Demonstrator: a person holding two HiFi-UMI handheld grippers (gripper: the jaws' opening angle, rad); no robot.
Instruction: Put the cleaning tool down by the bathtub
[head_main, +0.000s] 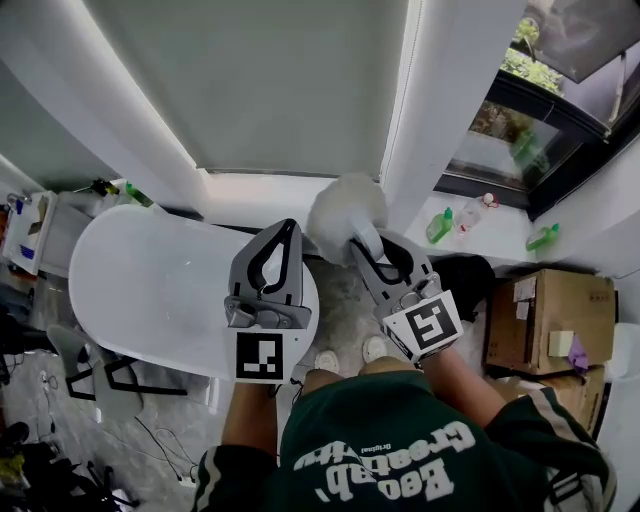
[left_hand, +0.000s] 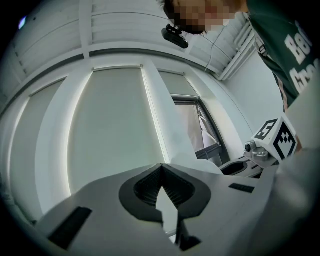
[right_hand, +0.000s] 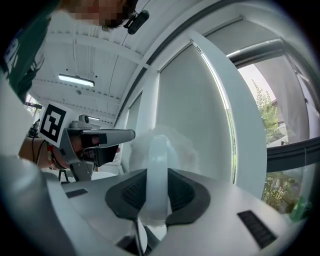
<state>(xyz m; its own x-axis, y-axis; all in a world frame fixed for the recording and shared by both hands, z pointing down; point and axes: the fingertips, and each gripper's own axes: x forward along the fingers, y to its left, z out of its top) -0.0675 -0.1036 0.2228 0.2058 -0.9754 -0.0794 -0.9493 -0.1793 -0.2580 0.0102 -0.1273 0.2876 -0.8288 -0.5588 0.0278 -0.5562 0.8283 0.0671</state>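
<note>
Clamping smooth handle (right_hand: 156, 160) of fluffy duster (head_main: 345, 205): right gripper (head_main: 372, 248) fingers; left gripper (left_hand: 161, 167) fingers closed, empty.

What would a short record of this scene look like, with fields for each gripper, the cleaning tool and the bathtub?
left gripper: shut, nothing between the jaws
right gripper: shut on the cleaning tool's handle
cleaning tool: white, fluffy head, held up, not yet put down
bathtub: white, on the left in the head view

pale drawn blind (head_main: 290, 80), white pillar (head_main: 450, 90), dark-framed window (head_main: 520, 130), cardboard boxes (head_main: 545, 320), marbled floor (head_main: 345, 305)
</note>
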